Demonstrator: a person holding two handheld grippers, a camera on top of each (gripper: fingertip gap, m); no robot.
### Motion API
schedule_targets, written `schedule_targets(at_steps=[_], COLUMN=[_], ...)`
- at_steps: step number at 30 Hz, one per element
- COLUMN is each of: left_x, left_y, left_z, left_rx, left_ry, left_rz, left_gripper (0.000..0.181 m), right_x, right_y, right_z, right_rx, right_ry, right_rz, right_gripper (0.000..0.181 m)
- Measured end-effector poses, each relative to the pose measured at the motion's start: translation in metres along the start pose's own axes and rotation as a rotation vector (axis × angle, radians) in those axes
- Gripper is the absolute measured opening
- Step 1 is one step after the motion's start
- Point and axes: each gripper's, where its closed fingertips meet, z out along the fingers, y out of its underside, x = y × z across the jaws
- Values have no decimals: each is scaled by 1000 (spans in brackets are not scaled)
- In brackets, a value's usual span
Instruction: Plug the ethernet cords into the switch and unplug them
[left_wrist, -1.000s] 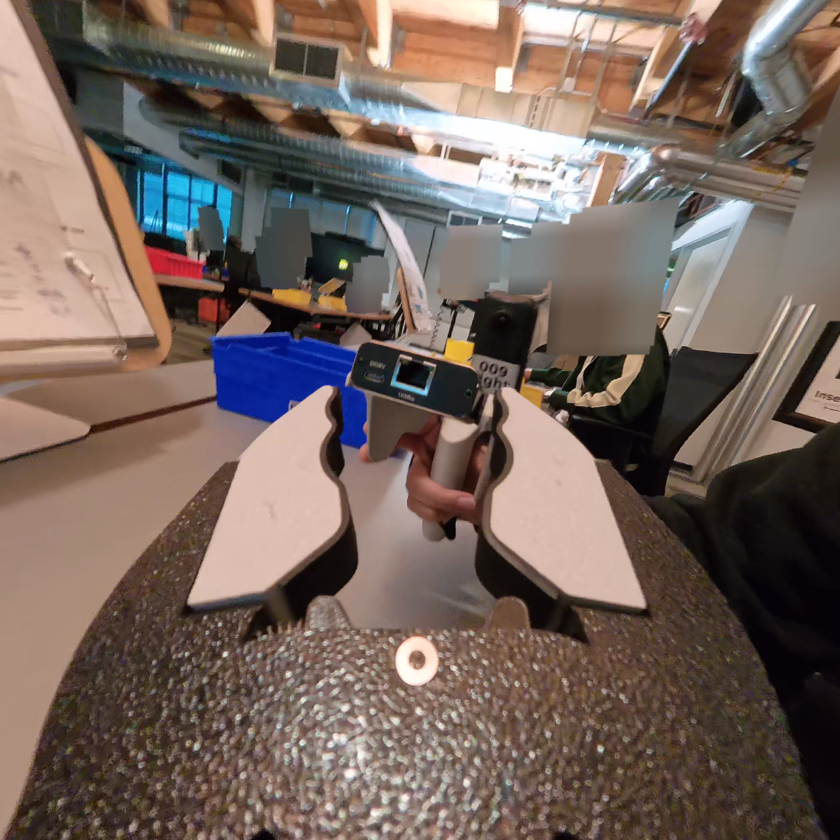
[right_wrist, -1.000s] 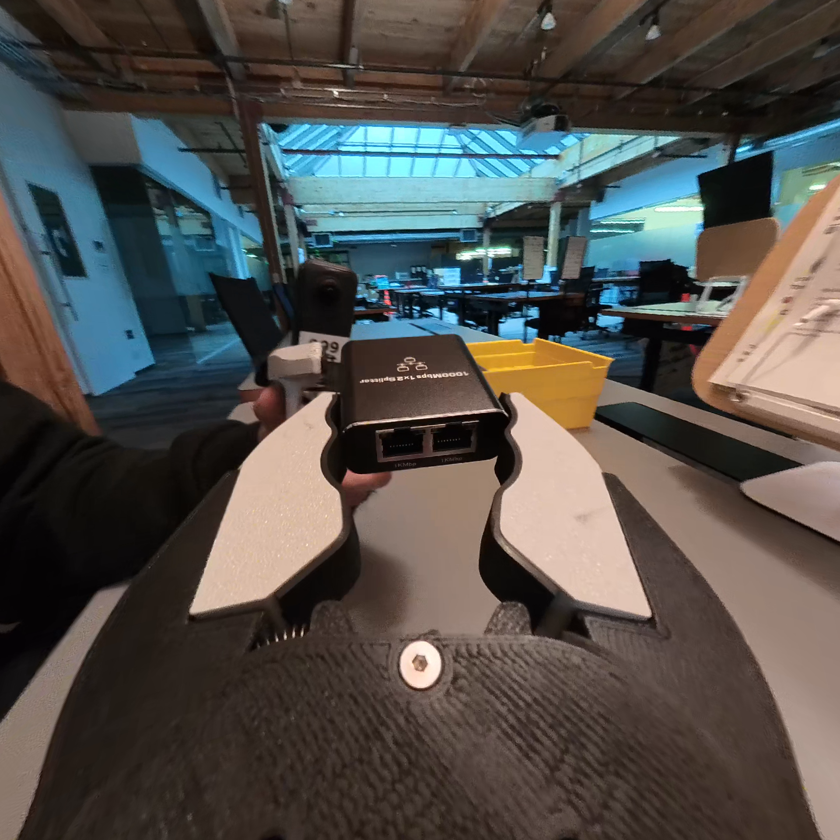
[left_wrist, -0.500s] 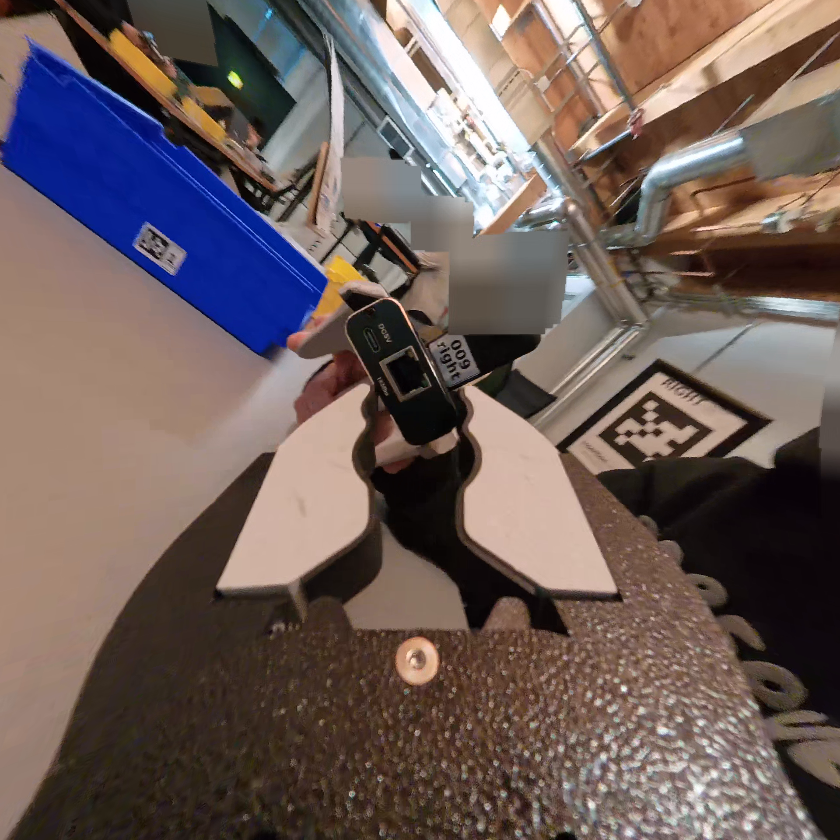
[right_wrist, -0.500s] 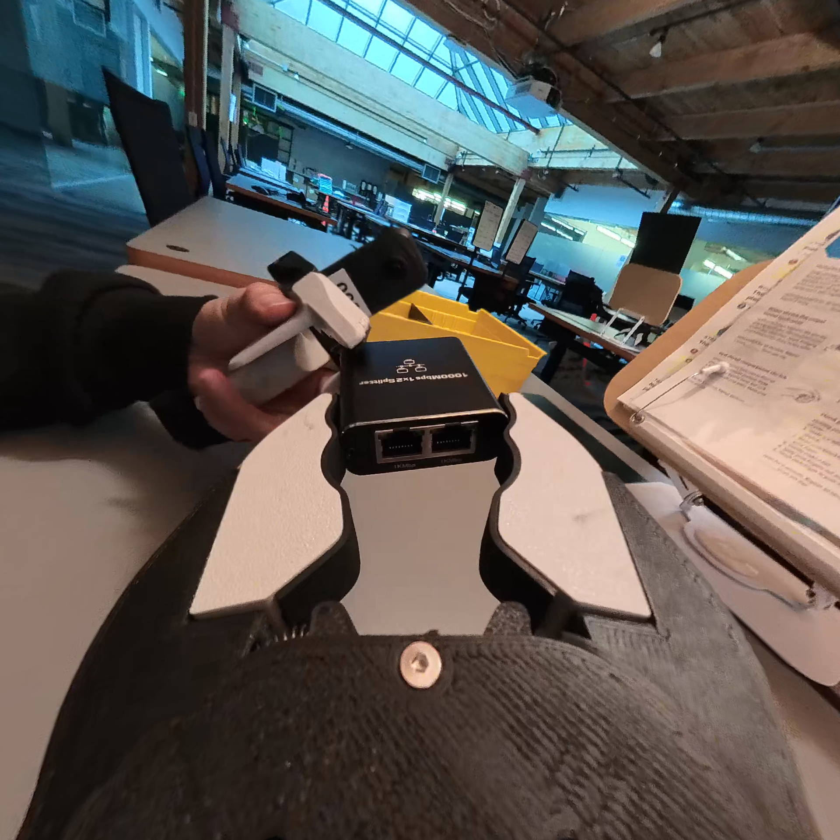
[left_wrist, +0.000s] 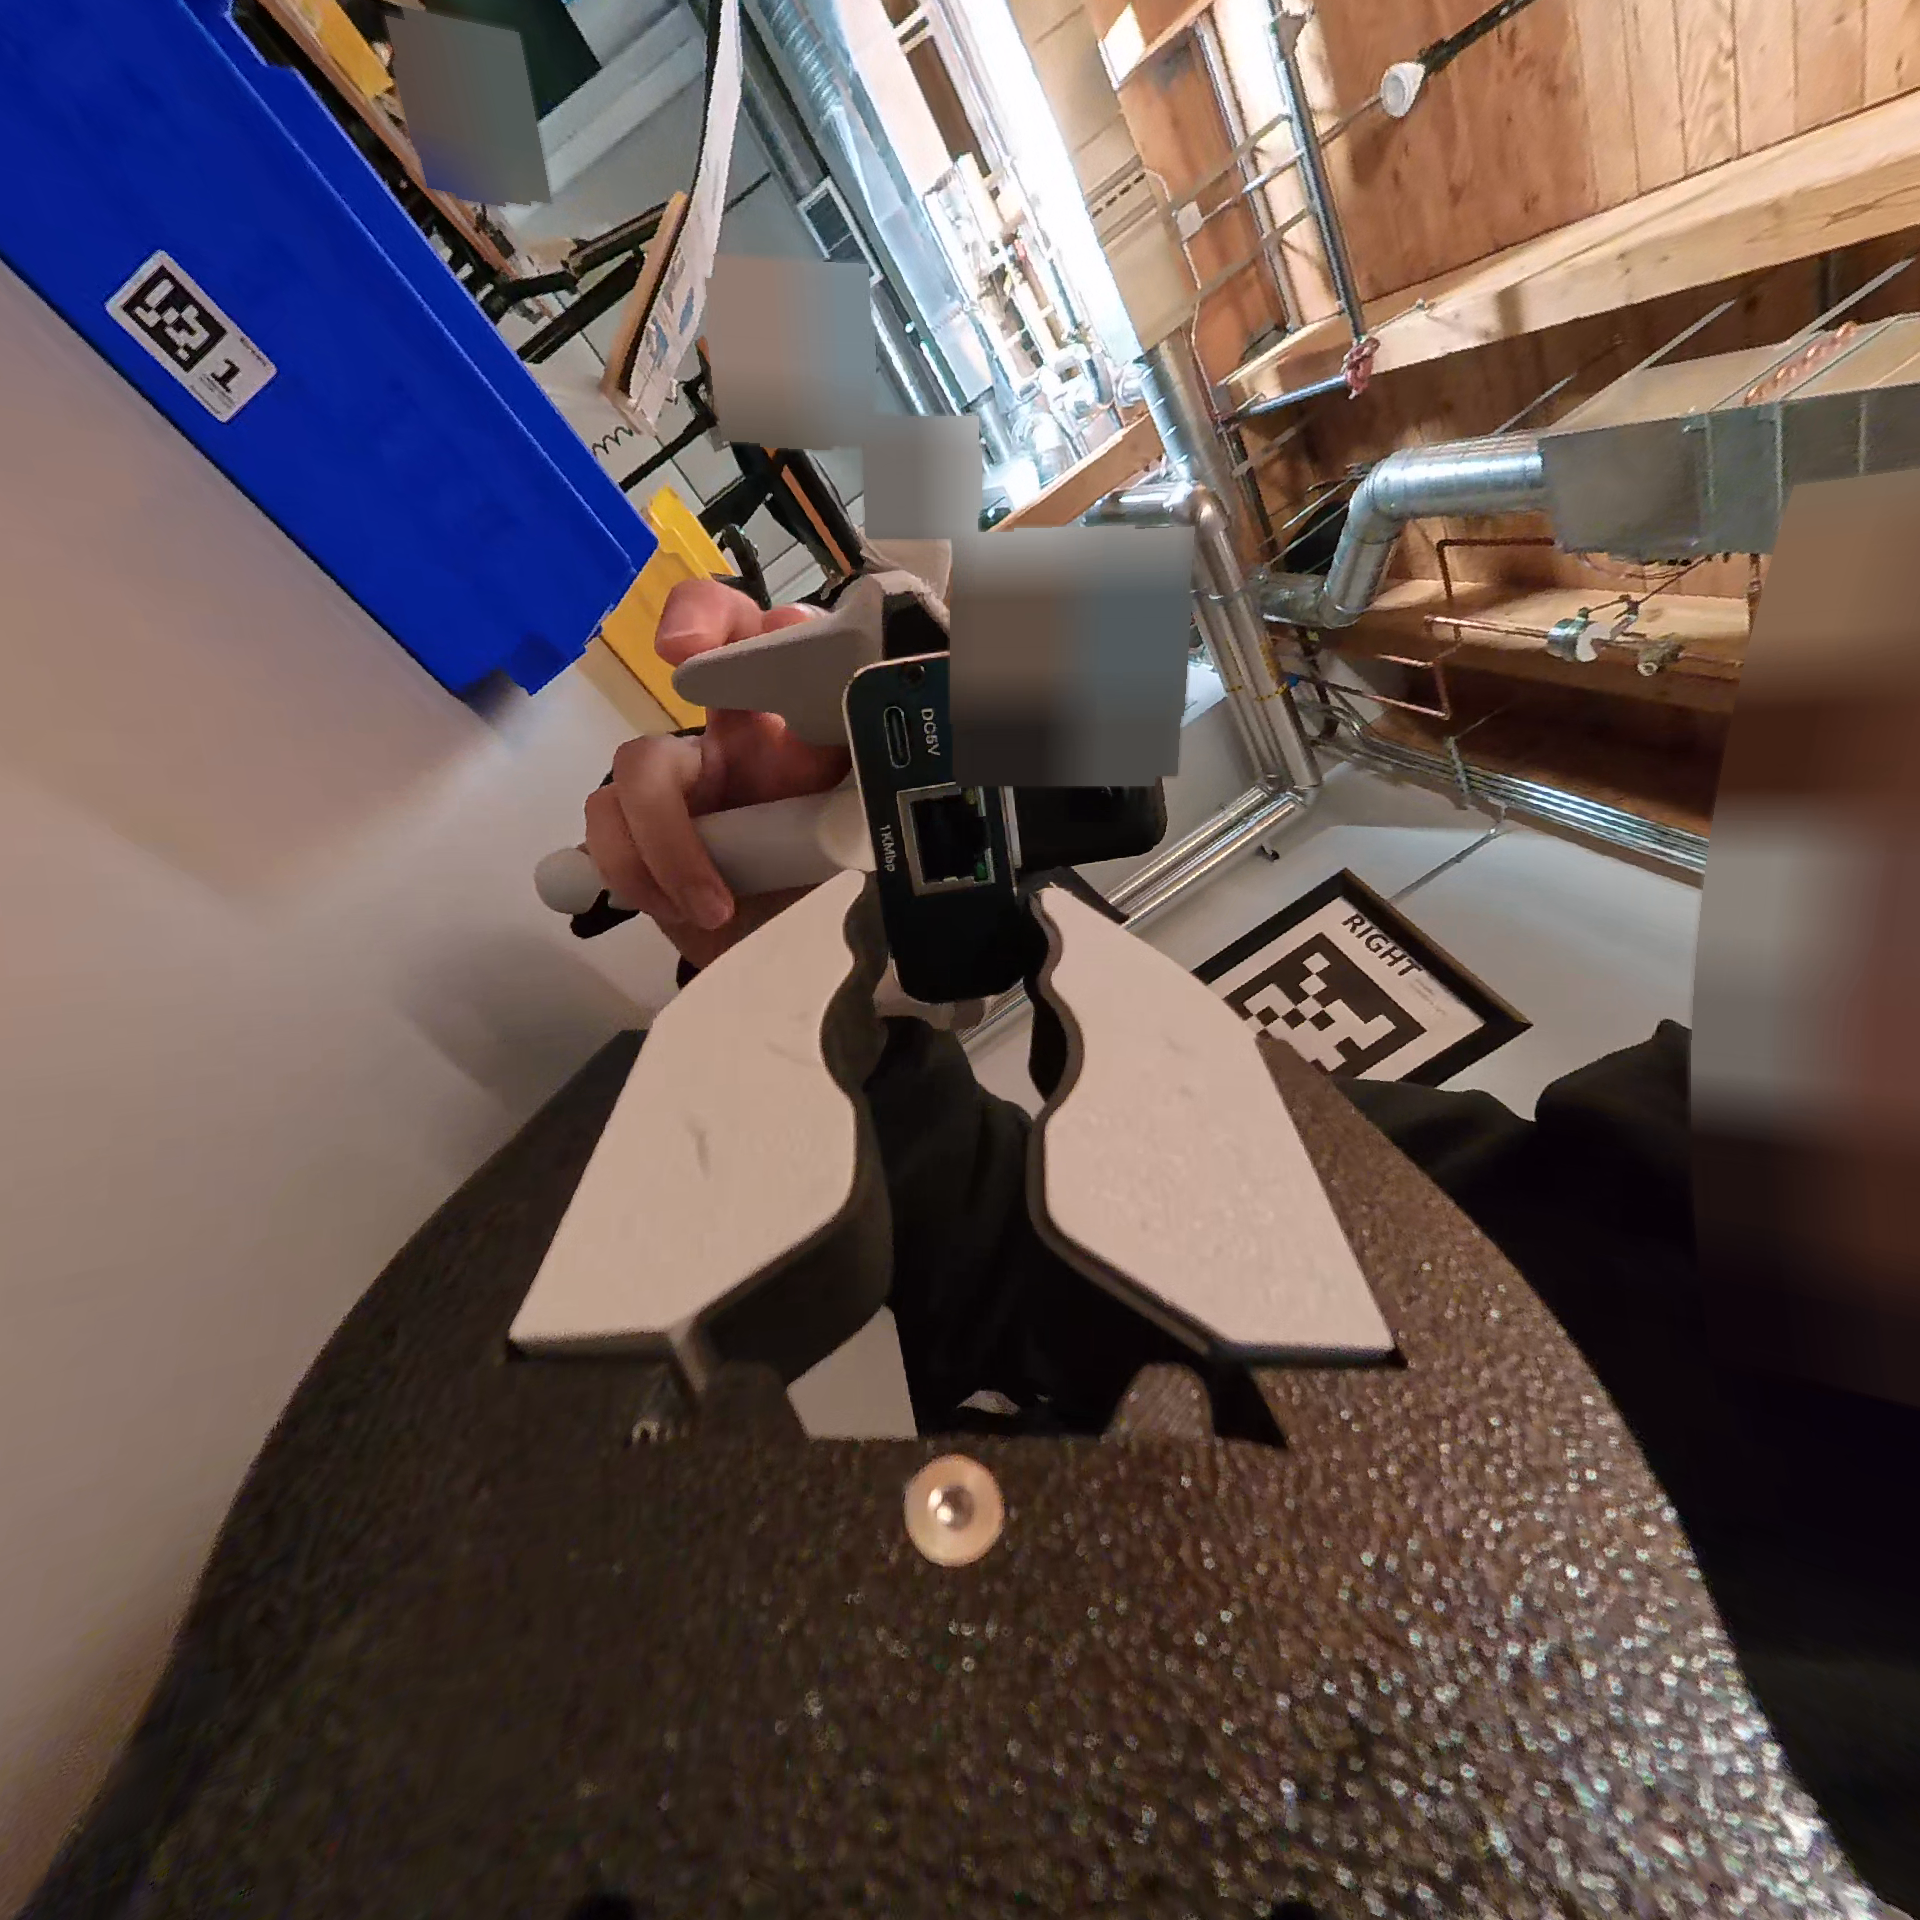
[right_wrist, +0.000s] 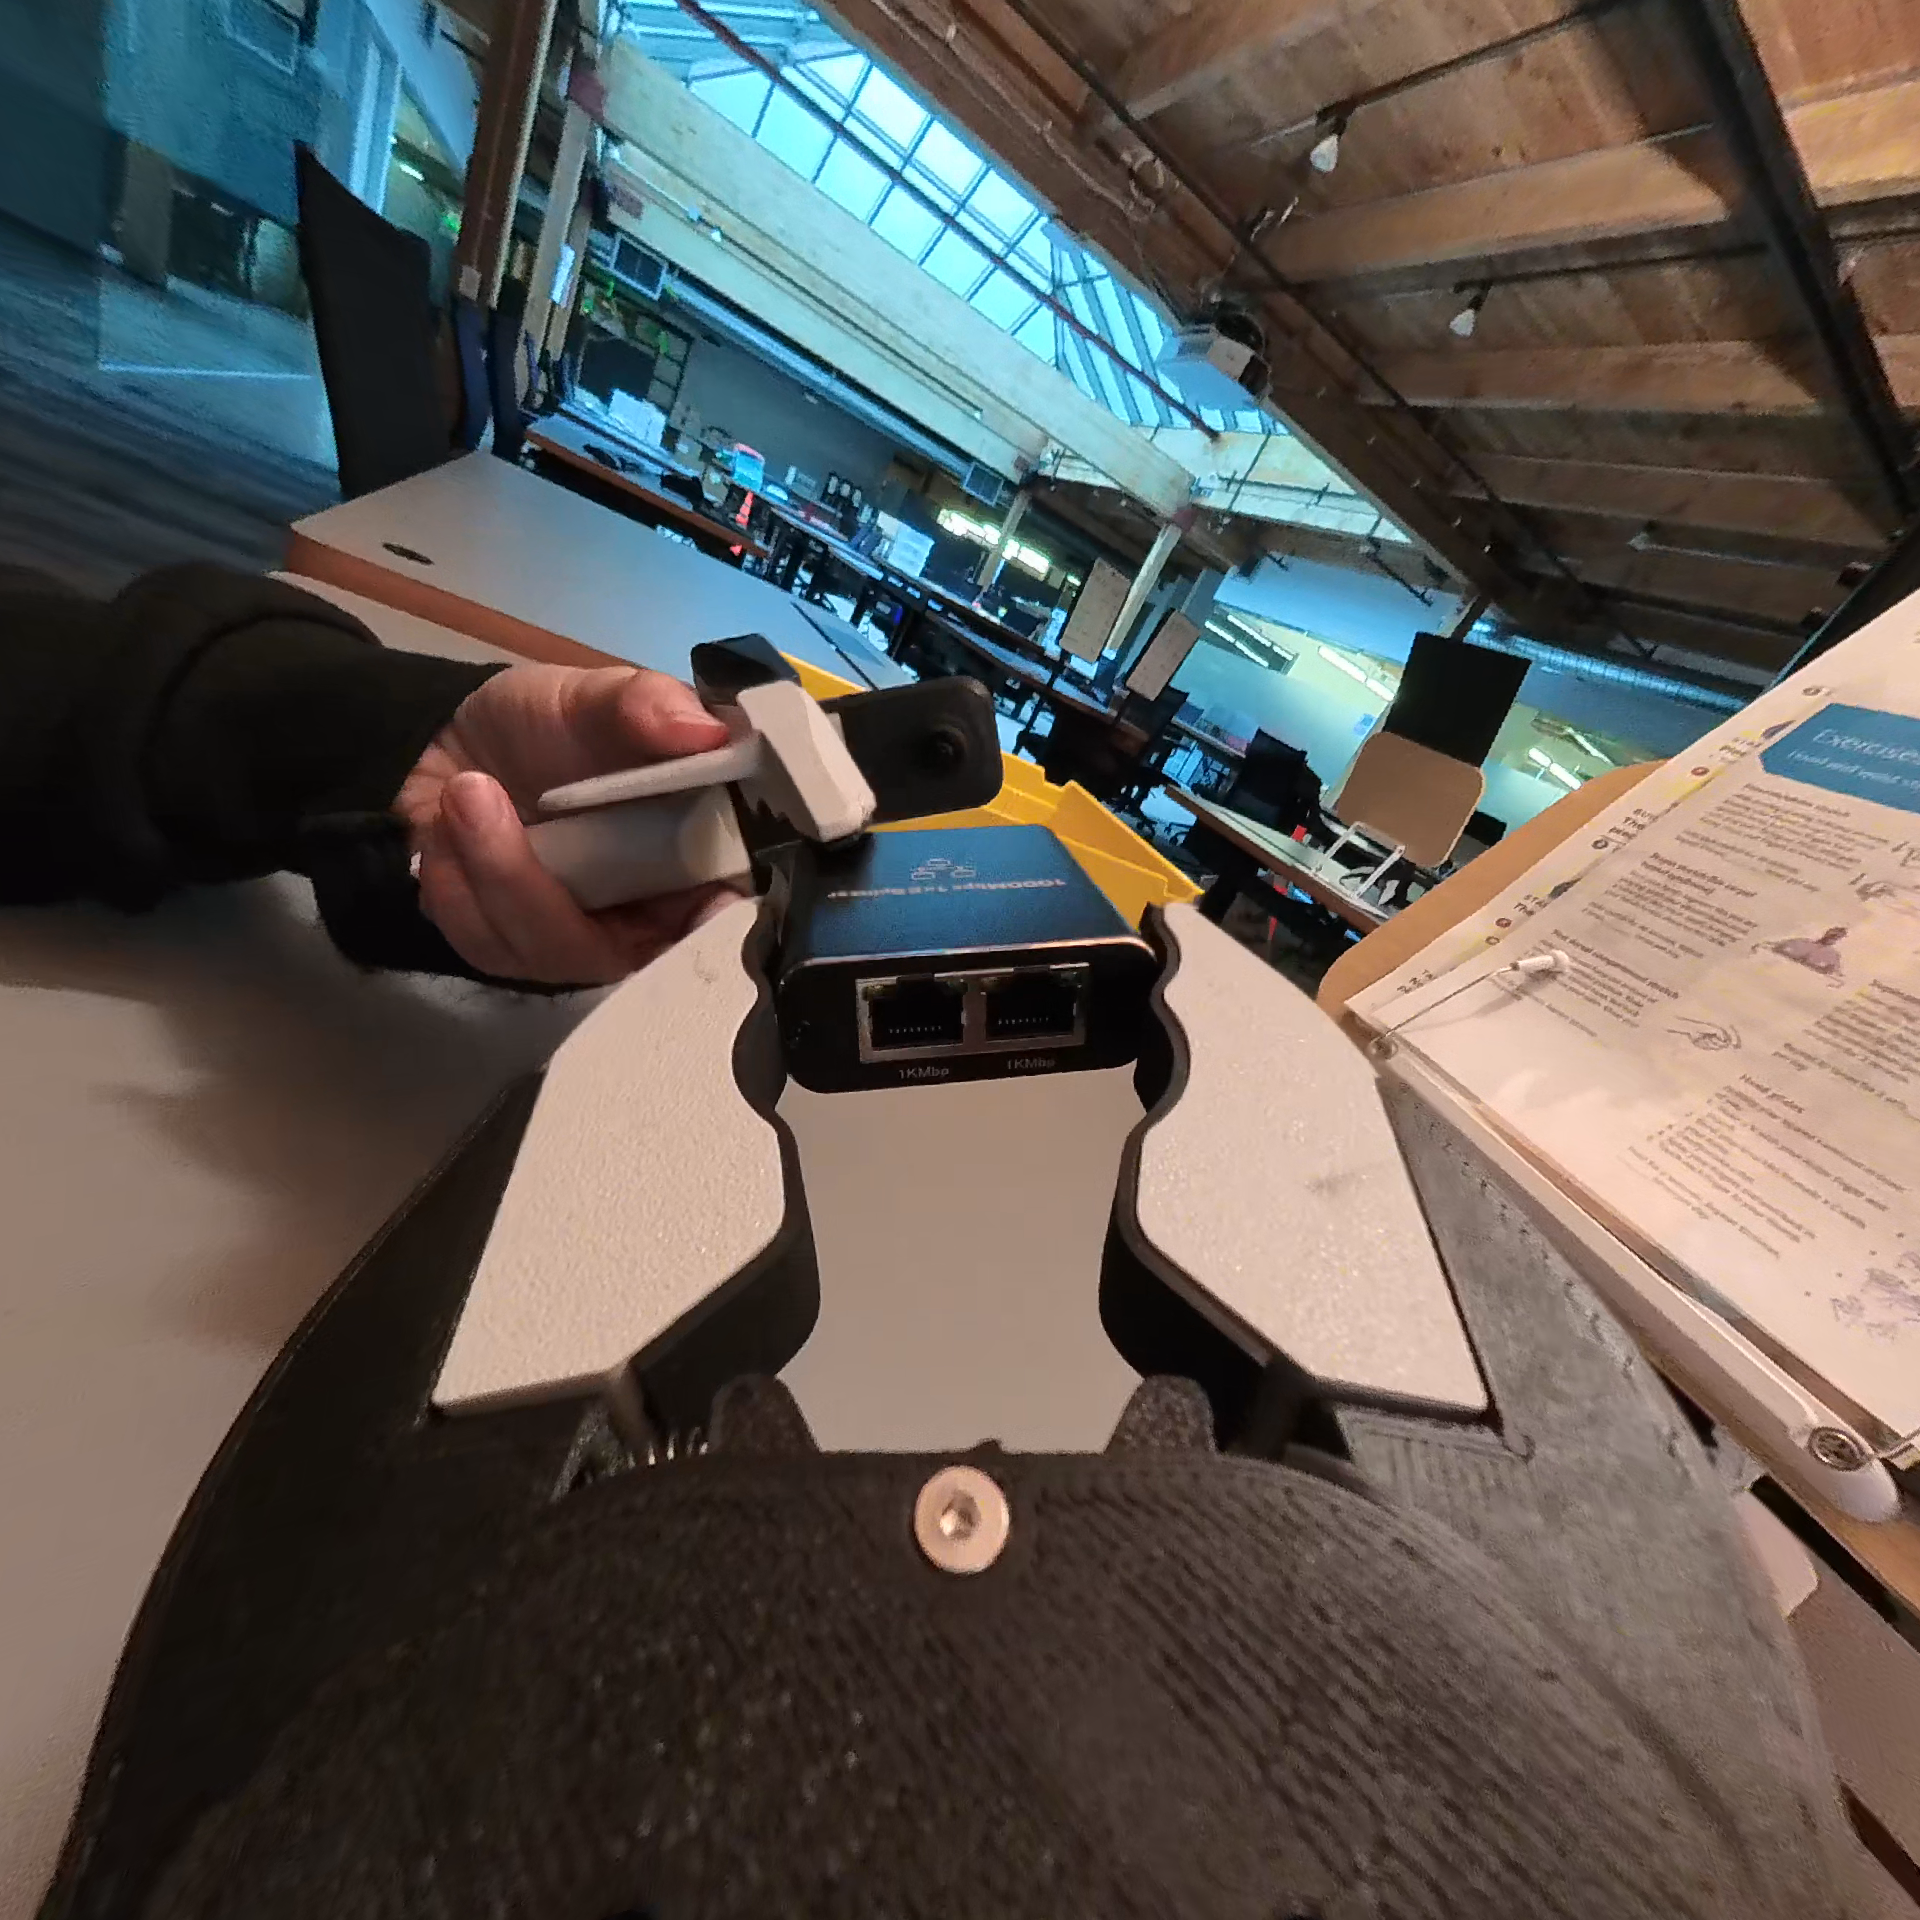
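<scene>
Shows a hard roll in the left wrist view since a second ago: grey tabletop (left_wrist: 208, 831) now runs down the left edge, blue bin (left_wrist: 312, 343) slants across the upper left. Shows the same tilt, milder, in the right wrist view, with the paper stand (right_wrist: 1662, 1039) along the right edge and a yellow bin (right_wrist: 1091, 842) behind centre.

Brings the left gripper (left_wrist: 954, 899) in from well apart to the far end of the switch (left_wrist: 940, 831). Narrows its jaws from wide to a slim gap either side of the black case at frame centre. Puts one white finger on the case's top rear edge in the right wrist view, just left of centre, with the left hand (right_wrist: 520, 821) behind it. Cannot tell whether that grip is clamped or only closing.

Keeps the right gripper (right_wrist: 956, 925) clamped on the switch's sides, twin ports facing its own camera at centre, single port facing the left camera. Holds the switch in the air above the tabletop, between both grippers.

Finds no ethernet cord in either view, and all three ports empty. Reads as steadying or handing over the switch ahead of any plugging, with nothing of the task proper done yet.
</scene>
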Motion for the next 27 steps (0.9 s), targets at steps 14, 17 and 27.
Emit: schedule_targets(at_steps=[14,17,27], left_x=[2,-1,33], left_y=[-7,-13,-70], left_z=[-4,-5,-105], left_rx=[35,68,75], left_ry=[-12,-84,-776], left_rz=[26,108,687], left_gripper=[27,34,53], right_x=[1,3,39], right_y=[2,0,-3], right_z=[6,6,-22], right_rx=[-53,-28,97], right_ry=[-26,-32,62], right_rz=[174,253,443], right_gripper=[67,67,66])
